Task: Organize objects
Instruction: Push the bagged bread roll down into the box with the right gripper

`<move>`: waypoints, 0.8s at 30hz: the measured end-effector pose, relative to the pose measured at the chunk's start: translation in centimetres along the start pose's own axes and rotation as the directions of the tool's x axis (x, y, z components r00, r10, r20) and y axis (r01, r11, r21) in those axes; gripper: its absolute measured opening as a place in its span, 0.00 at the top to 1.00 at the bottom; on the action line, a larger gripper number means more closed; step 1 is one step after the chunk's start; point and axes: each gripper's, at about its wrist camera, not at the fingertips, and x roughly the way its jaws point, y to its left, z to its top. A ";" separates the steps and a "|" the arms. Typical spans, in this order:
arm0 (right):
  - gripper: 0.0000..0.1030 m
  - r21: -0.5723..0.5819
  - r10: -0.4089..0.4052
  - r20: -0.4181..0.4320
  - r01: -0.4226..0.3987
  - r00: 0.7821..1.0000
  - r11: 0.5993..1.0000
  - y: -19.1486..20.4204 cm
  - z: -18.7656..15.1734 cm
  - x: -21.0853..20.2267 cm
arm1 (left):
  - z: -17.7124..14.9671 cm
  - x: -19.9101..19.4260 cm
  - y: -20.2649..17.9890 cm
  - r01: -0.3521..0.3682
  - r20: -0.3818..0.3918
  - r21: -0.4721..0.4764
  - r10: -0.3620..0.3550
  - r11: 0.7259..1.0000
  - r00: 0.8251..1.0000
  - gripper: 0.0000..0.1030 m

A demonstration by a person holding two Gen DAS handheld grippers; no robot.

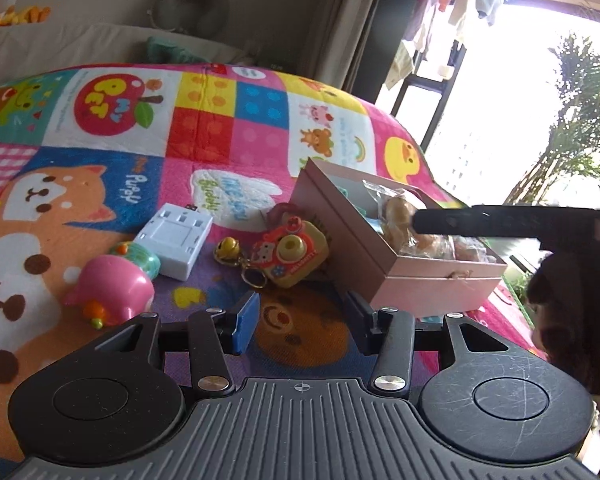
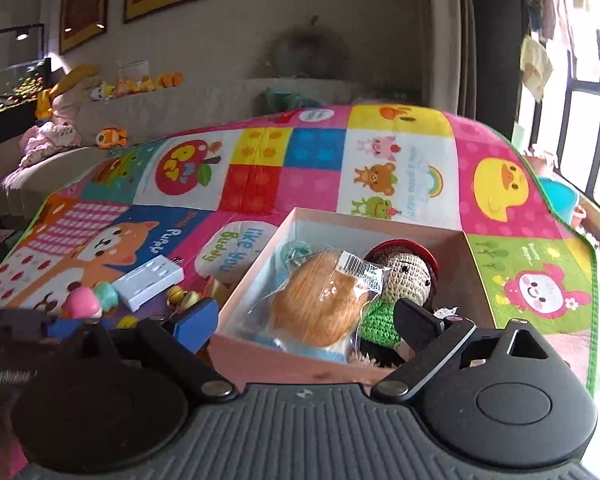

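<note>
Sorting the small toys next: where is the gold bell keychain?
Left wrist view: the bell keychain lies on the mat, between the white adapter and the toy camera.

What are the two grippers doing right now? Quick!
Left gripper: open, holding nothing, over the mat.
Right gripper: open wide over the box, holding nothing.

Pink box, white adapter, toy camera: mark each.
pink box (image 2: 466, 272), right wrist view, bare inner right wall.
white adapter (image 1: 176, 240), left wrist view, top face.
toy camera (image 1: 290, 254), left wrist view, front by the lens.

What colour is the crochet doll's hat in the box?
Red hat, clearest in the right wrist view.
</note>
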 end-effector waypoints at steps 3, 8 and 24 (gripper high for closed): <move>0.32 0.087 0.041 -0.106 -0.031 0.994 0.996 -1.1 1.2 3.2 | -0.5 0.0 0.3 0.040 0.013 0.000 -0.040 0.999 0.999 0.50; 0.43 0.145 0.077 -0.108 -0.061 0.991 0.988 -2.1 4.4 3.1 | -1.0 -0.3 1.6 0.123 0.050 -0.066 -0.120 0.990 0.992 0.50; 0.37 0.295 0.036 -0.057 -0.018 0.998 0.955 -3.6 11.5 9.2 | -1.3 -1.0 2.4 0.175 0.101 -0.112 -0.164 0.978 0.981 0.50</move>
